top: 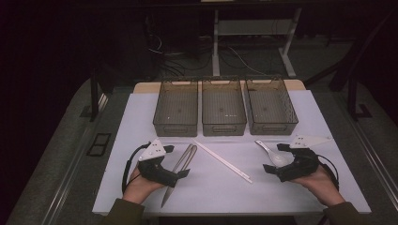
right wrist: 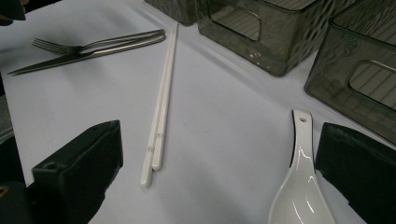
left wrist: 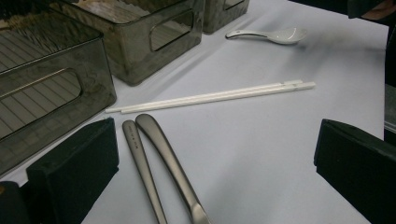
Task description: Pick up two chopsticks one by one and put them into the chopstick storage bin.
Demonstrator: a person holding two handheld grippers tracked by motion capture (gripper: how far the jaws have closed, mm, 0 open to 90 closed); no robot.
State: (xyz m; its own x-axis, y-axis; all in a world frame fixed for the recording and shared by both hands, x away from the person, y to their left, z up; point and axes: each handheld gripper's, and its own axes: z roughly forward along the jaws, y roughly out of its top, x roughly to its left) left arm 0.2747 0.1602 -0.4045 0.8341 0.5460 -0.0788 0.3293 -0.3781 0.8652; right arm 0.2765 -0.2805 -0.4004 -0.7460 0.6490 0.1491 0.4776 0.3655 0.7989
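Lining up my left claw [top: 180, 174] on the knife and fork [top: 182, 164], I see their handles run lengthwise away from it toward the left bin [top: 176, 108]. Both claws gape wide, empty. My right claw [top: 270, 168] sits at the white spoon [top: 272, 153].

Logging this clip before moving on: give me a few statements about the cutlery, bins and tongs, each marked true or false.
1. Three grey bins stand in a row at the far side. True.
2. The white spoon lies inside a bin. False: it lies on the table by the right tongs.
3. The left tongs are open. True.
4. The chopsticks are held in the right tongs. False: they lie free on the table.
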